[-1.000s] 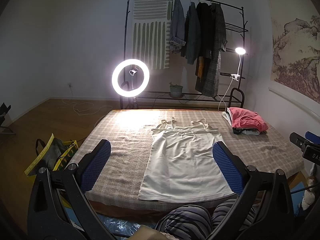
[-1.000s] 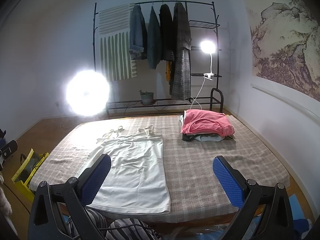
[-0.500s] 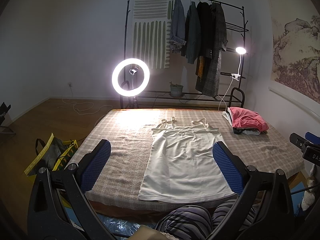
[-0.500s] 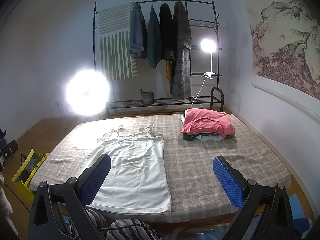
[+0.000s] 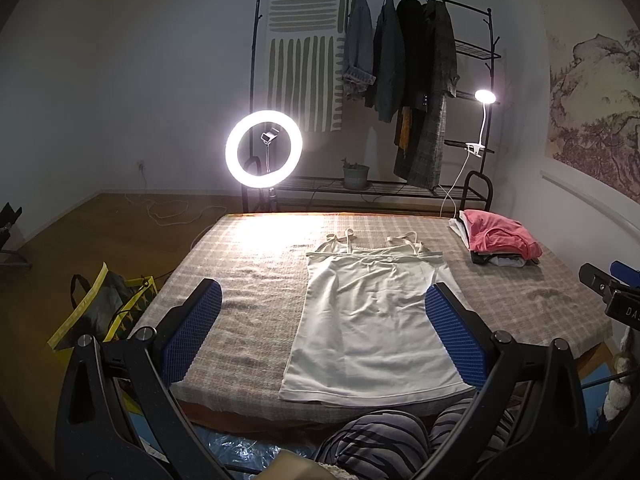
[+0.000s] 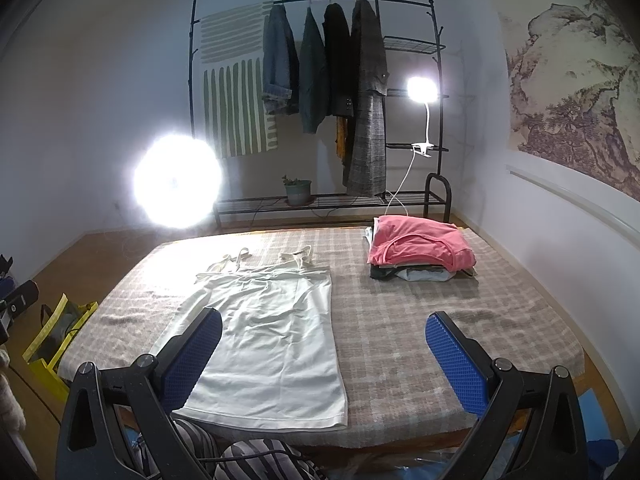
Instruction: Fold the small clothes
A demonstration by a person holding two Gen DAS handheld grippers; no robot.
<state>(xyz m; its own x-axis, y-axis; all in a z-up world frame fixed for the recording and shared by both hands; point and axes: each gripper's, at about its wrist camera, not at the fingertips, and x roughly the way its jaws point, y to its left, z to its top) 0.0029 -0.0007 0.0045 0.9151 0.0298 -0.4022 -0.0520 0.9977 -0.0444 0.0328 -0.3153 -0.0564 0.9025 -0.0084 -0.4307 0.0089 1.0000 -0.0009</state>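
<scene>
Camisole [image 5: 372, 316] spread flat on the bed [image 5: 248, 296], ready for folding.
Left gripper [image 5: 320, 332] and right gripper [image 6: 320, 356] hover wide, holding nothing.

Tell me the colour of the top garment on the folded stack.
Pink; the top garment on the folded stack shows best in the right wrist view.

Before you, the white strappy camisole [image 5: 372, 320] lies flat on the checked bed [image 5: 248, 304]; the pink-topped folded clothes pile [image 5: 498, 242] sits far right.
</scene>
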